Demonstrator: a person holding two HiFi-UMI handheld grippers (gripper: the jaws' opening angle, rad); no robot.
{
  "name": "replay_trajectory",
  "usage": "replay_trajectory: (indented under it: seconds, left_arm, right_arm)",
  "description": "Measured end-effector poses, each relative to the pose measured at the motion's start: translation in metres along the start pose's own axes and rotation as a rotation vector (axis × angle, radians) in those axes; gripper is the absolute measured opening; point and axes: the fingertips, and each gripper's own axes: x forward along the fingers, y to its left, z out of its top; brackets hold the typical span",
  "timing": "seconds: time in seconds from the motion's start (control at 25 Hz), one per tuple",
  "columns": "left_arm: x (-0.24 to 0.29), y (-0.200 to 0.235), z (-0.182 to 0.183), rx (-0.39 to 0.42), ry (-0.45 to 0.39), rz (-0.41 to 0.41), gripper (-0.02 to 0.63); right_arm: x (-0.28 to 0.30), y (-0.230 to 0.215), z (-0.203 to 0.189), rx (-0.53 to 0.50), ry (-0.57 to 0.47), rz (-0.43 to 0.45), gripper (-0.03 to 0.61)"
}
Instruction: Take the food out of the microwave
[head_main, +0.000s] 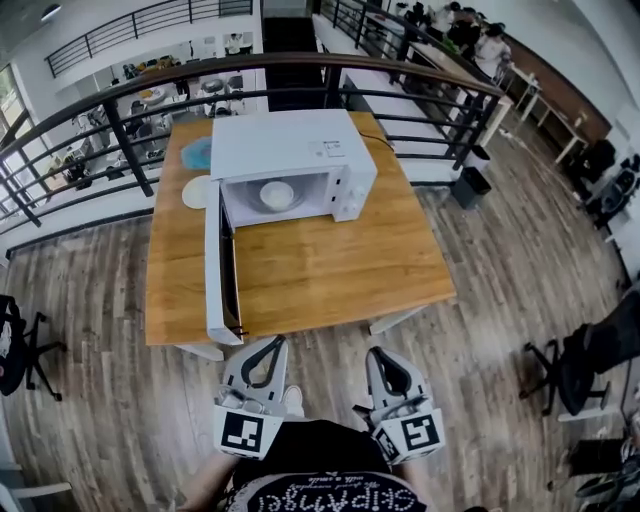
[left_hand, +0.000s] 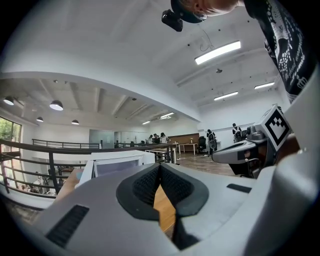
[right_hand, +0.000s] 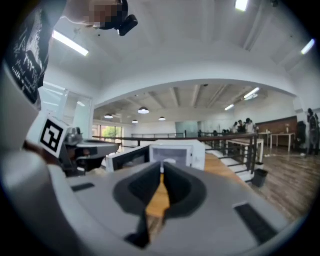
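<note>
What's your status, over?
Left gripper shut, empty. Right gripper shut, empty. Food dish inside microwave, door open. Path clear.

My right gripper (right_hand: 161, 173) fills the lower frame, jaws closed on nothing. Just above its tips at centre I see the microwave (right_hand: 176, 150), its door (right_hand: 127, 159) open leftward, on the wooden table (right_hand: 217, 165). The left gripper (right_hand: 110, 148) sits mid-left.

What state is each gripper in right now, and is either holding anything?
White, black-padded left gripper: closed, holding nothing.
White, black-padded right gripper: closed, holding nothing.
</note>
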Motion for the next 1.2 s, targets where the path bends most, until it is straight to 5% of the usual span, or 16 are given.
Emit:
replay_trajectory:
  seconds: [0.72, 1.2]
  left_arm:
    - [0.02, 0.033, -0.019, -0.083, 0.024, 0.018, 0.032]
    - [0.046, 0.046, -0.024, -0.103, 0.033, 0.05, 0.032]
  right_arm:
    - [0.049, 0.008, 0.004, 0.022, -0.006, 0.009, 0.04]
    - [0.085, -0.006, 0.0, 0.036, 0.007, 0.089, 0.04]
